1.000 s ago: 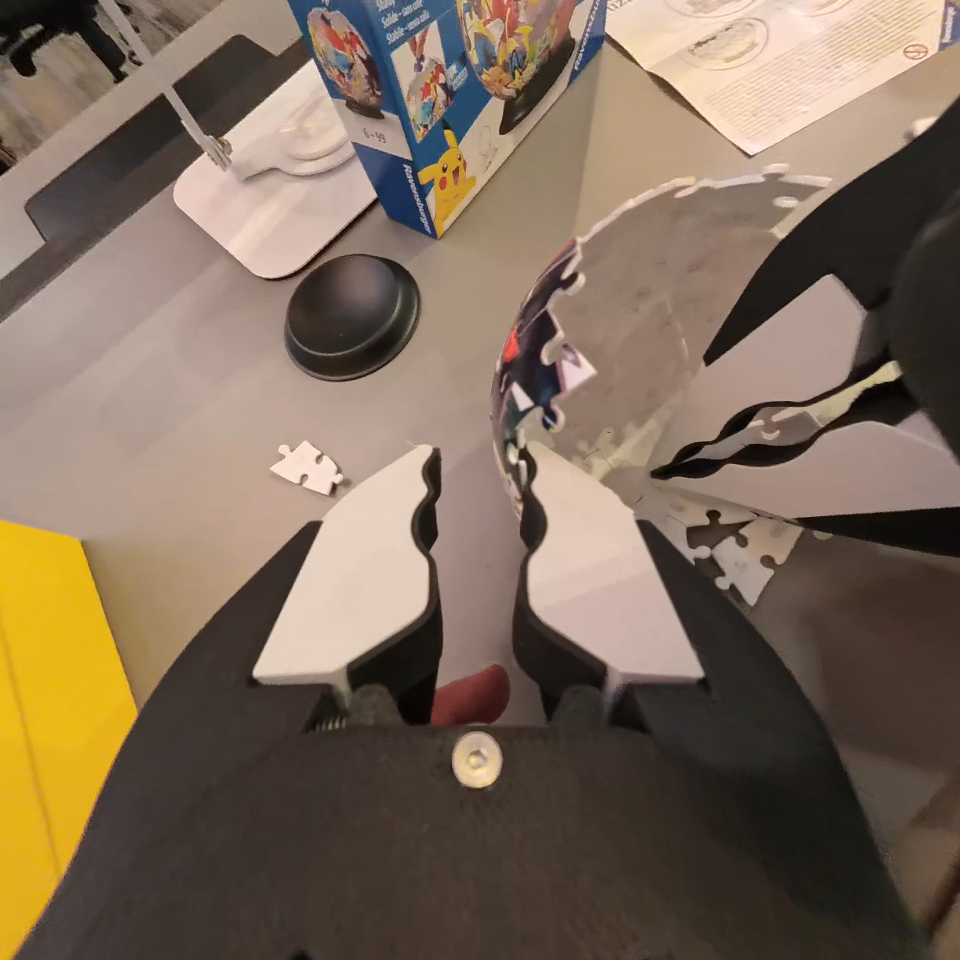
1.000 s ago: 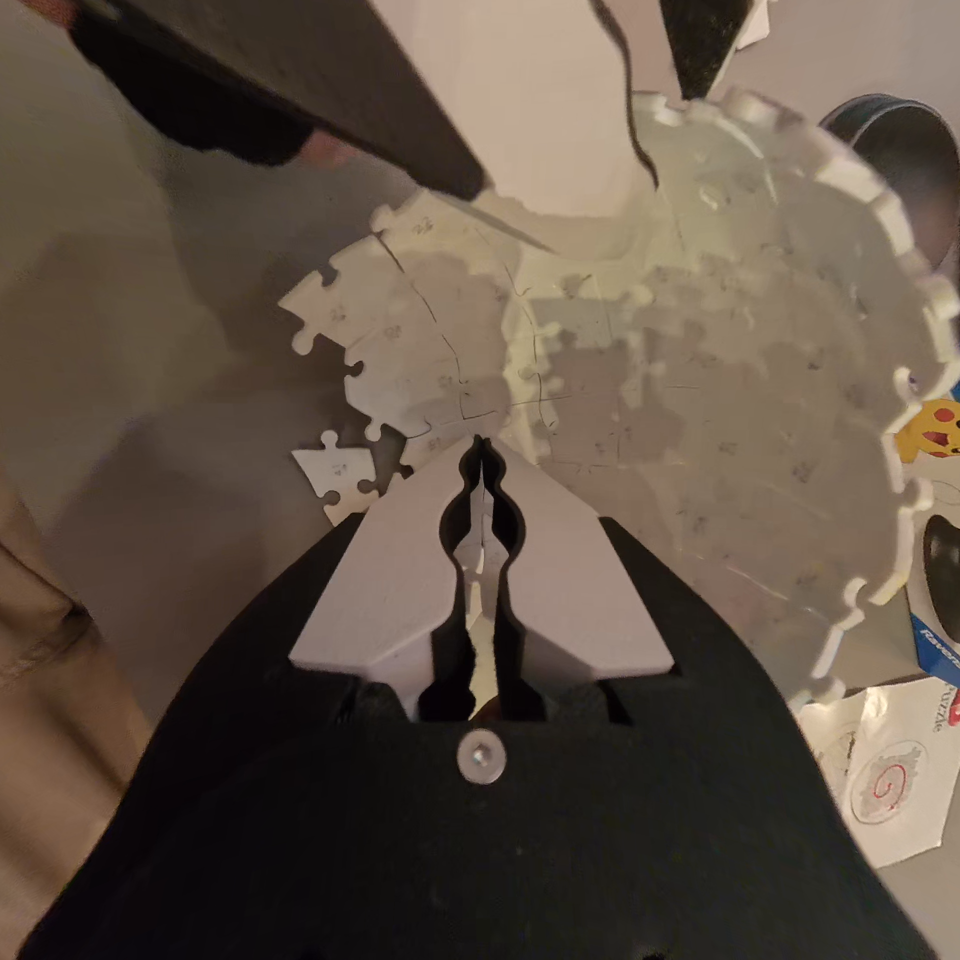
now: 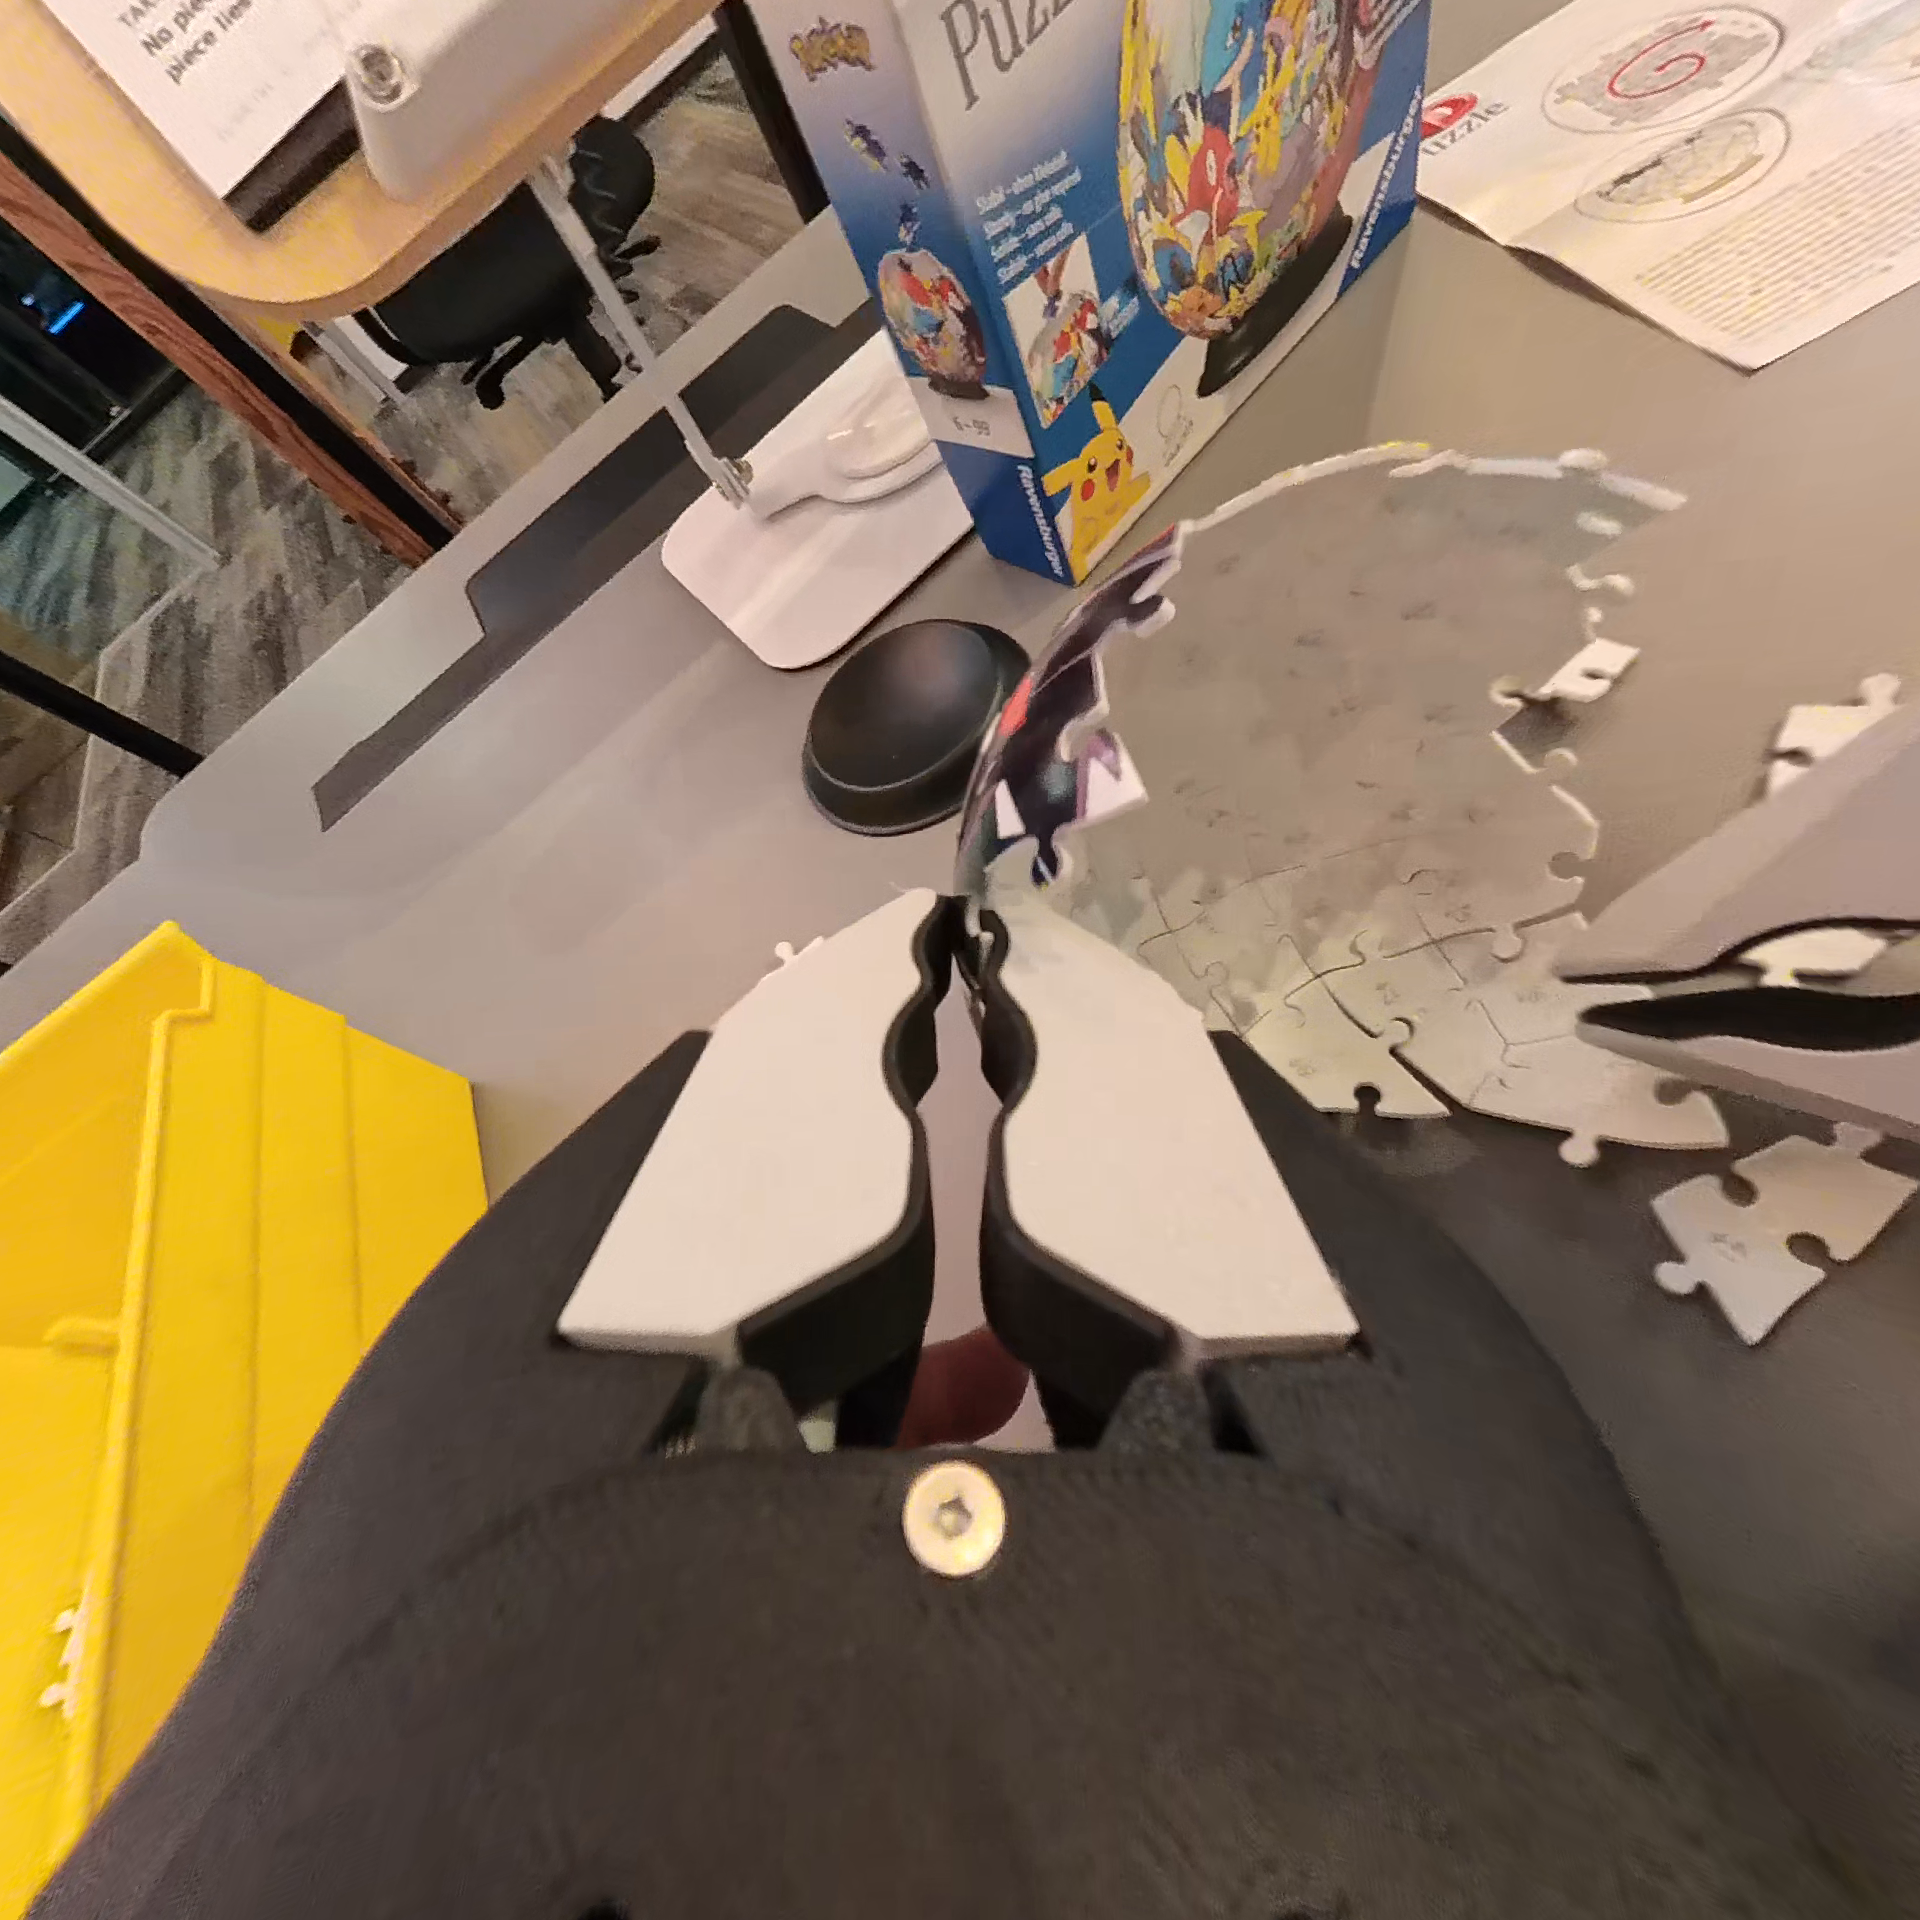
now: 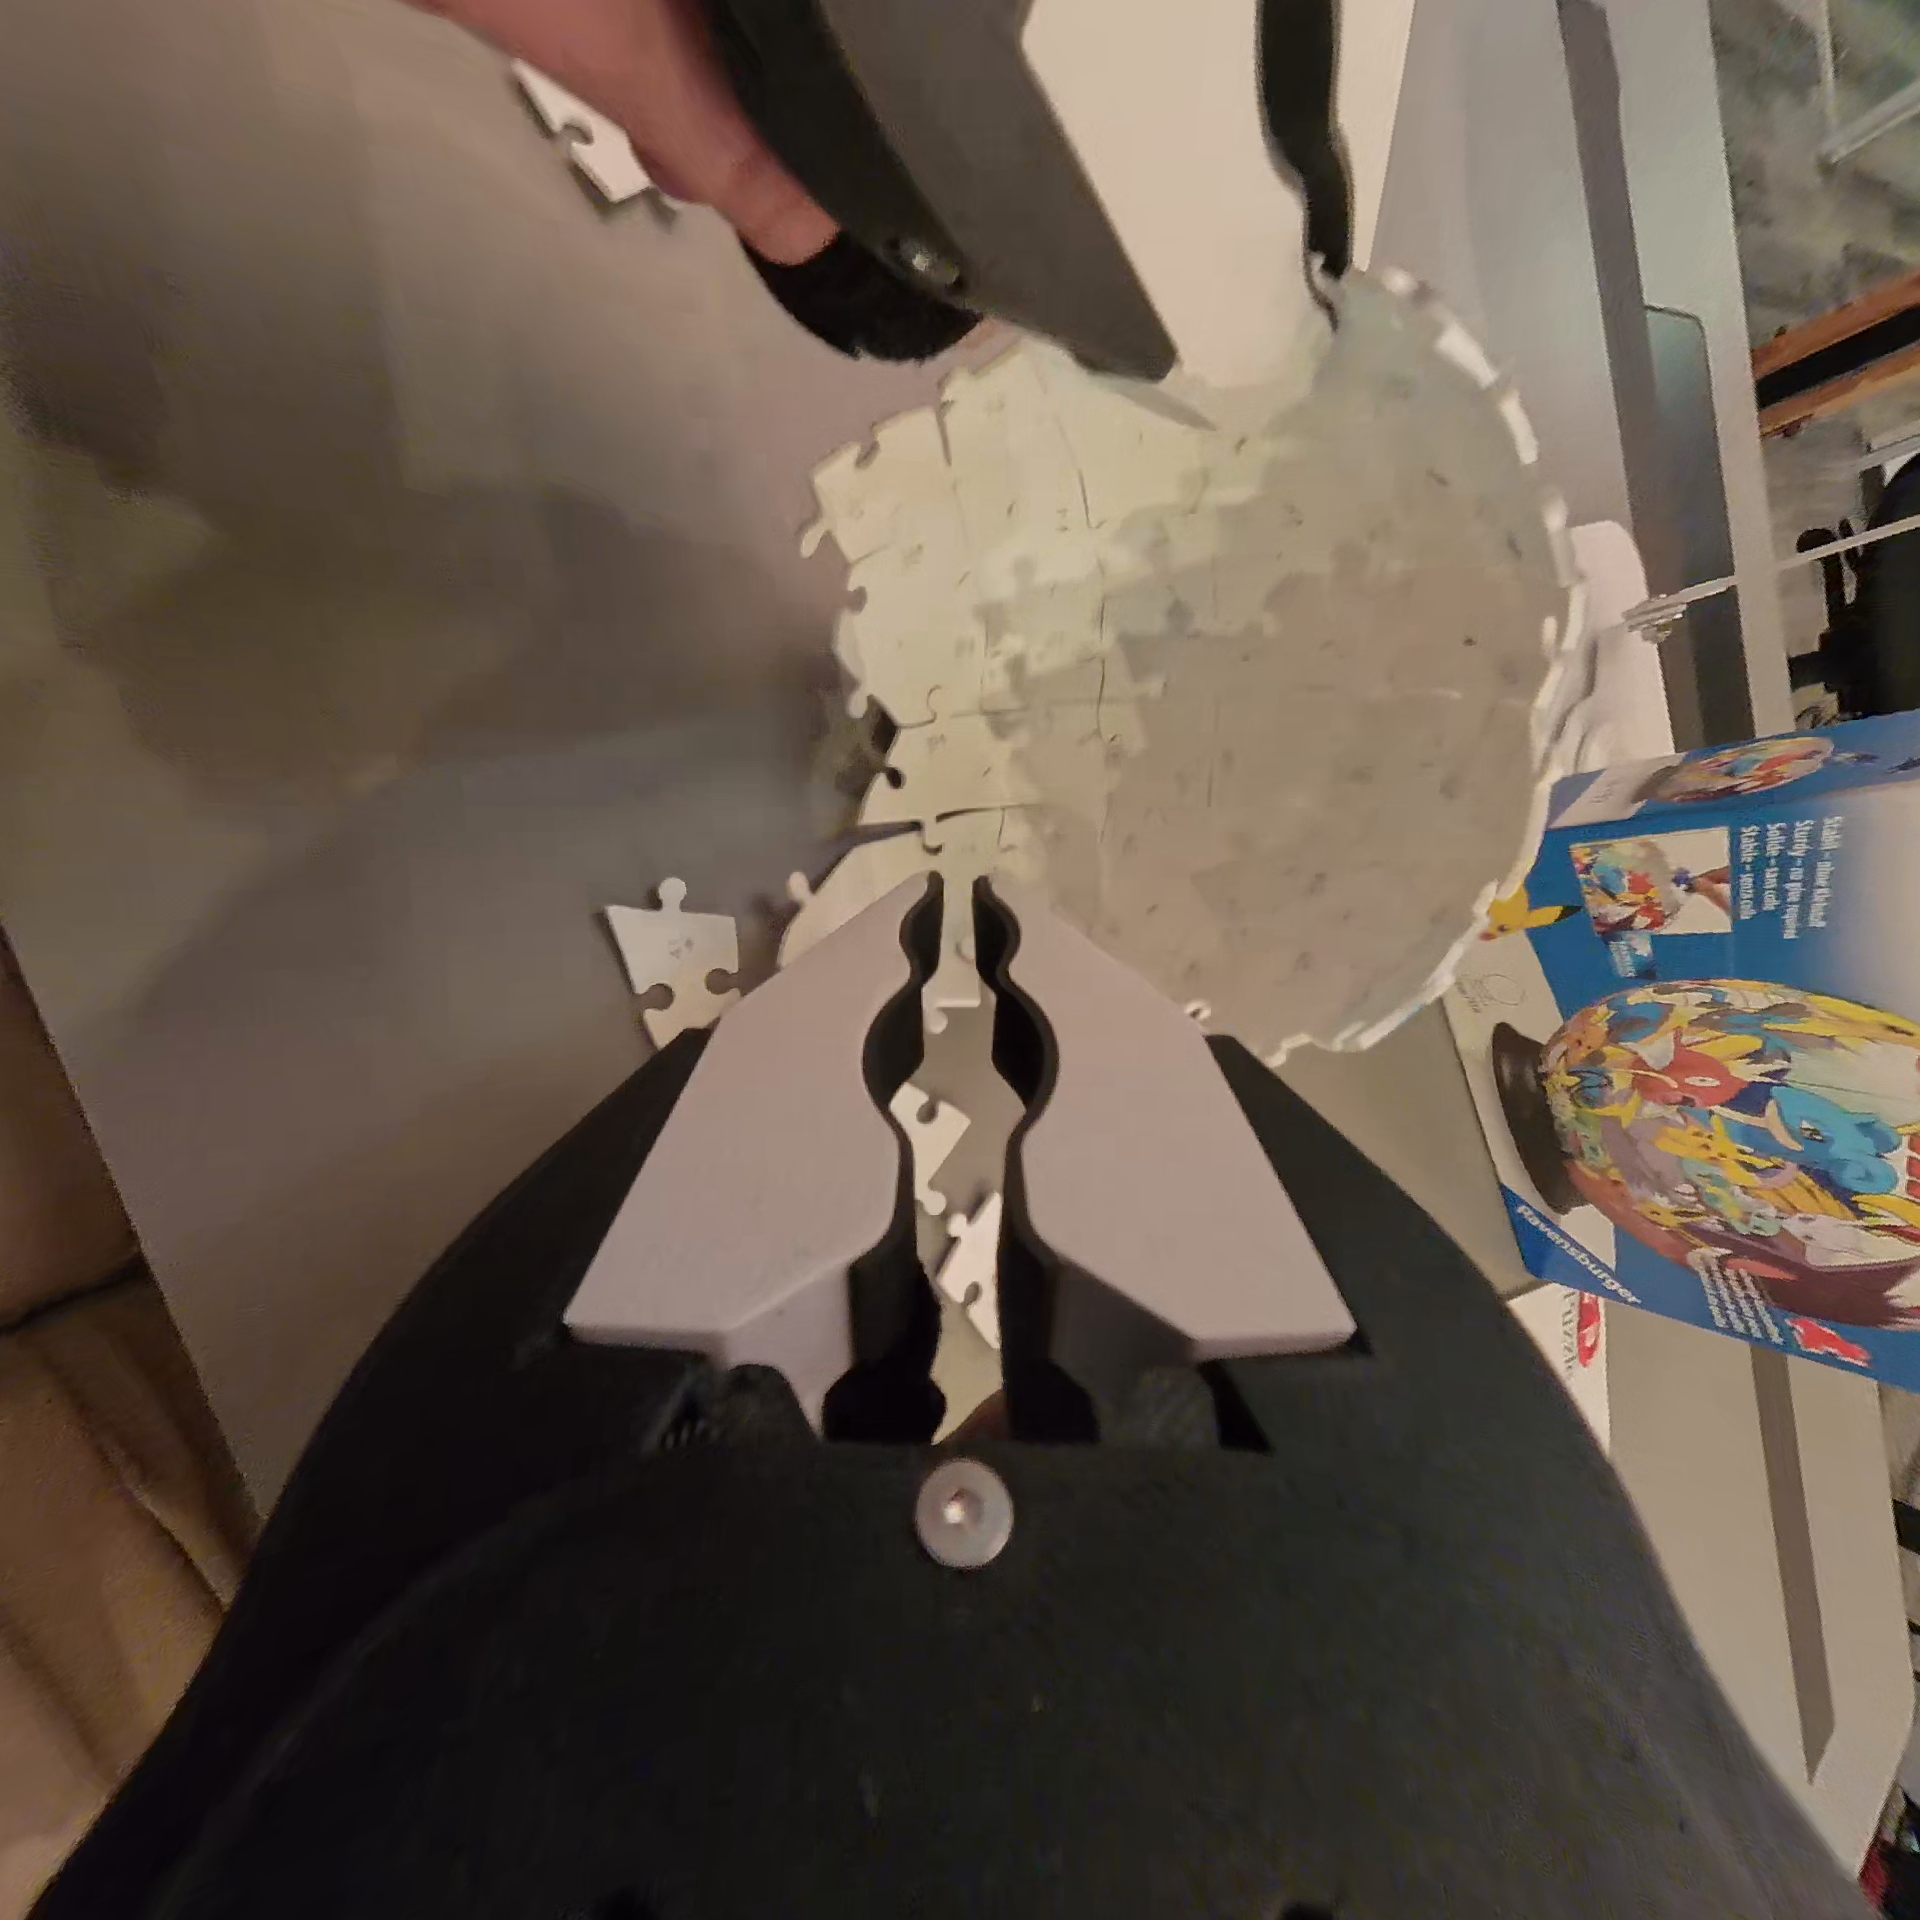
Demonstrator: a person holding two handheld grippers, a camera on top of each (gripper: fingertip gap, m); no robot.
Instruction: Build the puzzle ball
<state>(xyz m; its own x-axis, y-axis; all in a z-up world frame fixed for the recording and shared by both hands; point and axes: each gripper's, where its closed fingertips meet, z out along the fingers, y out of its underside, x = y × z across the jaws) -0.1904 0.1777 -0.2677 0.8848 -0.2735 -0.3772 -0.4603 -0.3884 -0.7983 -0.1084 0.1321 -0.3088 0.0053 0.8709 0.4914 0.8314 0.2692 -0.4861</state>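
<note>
A: Where does the half-built puzzle ball, a curved shell of grey-backed interlocking pieces, sit?

B: On the grey tabletop, tipped on its side, its hollow facing the right wrist camera and its printed outer skin showing only as a dark sliver on the shell's left edge in the left wrist view. Its jagged rim stands roughly upright.

A: And the left gripper?

B: Its white fingers are clamped together on the shell's near edge. The right gripper has its fingers nearly together, pinching a single grey puzzle piece by the shell's lower edge.

A: Any containers?

B: A yellow plastic bin at the left; its contents cannot be seen. A blue cardboard puzzle box stands upright behind the shell, beside a black domed stand.

A: Loose parts?

B: Grey pieces lie flat beside the shell.
</note>
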